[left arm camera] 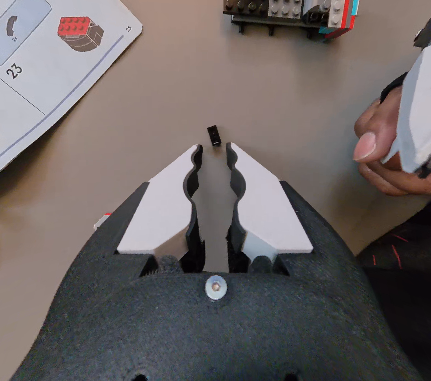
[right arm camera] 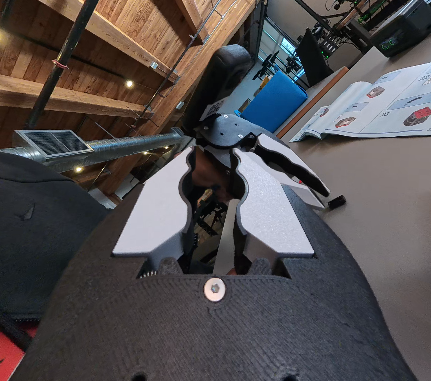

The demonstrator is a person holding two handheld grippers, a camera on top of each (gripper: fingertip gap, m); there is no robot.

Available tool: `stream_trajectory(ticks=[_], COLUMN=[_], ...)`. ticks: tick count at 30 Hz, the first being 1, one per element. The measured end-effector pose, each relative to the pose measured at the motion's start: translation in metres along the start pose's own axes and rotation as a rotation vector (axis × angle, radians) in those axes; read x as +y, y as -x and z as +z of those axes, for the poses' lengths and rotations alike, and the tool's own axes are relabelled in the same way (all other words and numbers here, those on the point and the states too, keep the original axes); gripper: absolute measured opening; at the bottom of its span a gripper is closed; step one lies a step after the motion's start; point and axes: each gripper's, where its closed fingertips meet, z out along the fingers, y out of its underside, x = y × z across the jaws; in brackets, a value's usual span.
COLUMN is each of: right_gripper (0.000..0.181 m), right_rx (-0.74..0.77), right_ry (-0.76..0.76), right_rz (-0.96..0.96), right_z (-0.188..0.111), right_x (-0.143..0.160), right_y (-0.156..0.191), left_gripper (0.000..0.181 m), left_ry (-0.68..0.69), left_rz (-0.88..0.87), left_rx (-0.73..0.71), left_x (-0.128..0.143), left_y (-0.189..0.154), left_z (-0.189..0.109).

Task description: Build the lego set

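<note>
A small black lego piece (left arm camera: 214,136) lies on the brown table just beyond my left gripper (left arm camera: 214,146), which is open and empty with its tips either side of the piece's near end. The partly built model (left arm camera: 293,2), black and grey studded plates with a red, grey and teal block at its right end, stands farther back. My right gripper (right arm camera: 212,152) is open and empty, tilted up off the table's side. The right wrist view shows the left gripper (right arm camera: 325,200) from the side with the black piece (right arm camera: 337,201) at its tips.
An open instruction booklet (left arm camera: 46,48) lies at the left, also in the right wrist view (right arm camera: 373,111). A hand (left arm camera: 382,148) holding the right gripper's grey body is at the right edge. A small red-and-white piece (left arm camera: 102,219) peeks out beside the left gripper's body.
</note>
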Motion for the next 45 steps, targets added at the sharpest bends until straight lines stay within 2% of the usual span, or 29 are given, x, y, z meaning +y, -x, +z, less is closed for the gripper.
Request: stream_trajectory(ticks=[9, 18, 32, 45], right_gripper=[0.028, 0.028, 0.028, 0.028], right_rx=[-0.009, -0.01, -0.019, -0.024], right_ry=[-0.006, -0.008, -0.012, -0.017], right_rz=[0.011, 0.027, 0.049, 0.056], right_z=[-0.001, -0.001, -0.002, -0.003], right_x=[-0.001, -0.002, -0.003, -0.004], right_y=[0.001, -0.001, -0.002, -0.002], left_gripper=[0.024, 0.024, 0.024, 0.024], left_ry=[-0.124, -0.198, -0.215, -0.217], left_rz=[-0.011, -0.023, -0.034, -0.016], left_rx=[0.022, 0.06, 0.057, 0.074], left_x=[-0.028, -0.043, -0.05, -0.054], left_y=[-0.001, 0.002, 0.013, 0.007], left_z=[-0.024, -0.019, -0.013, -0.005])
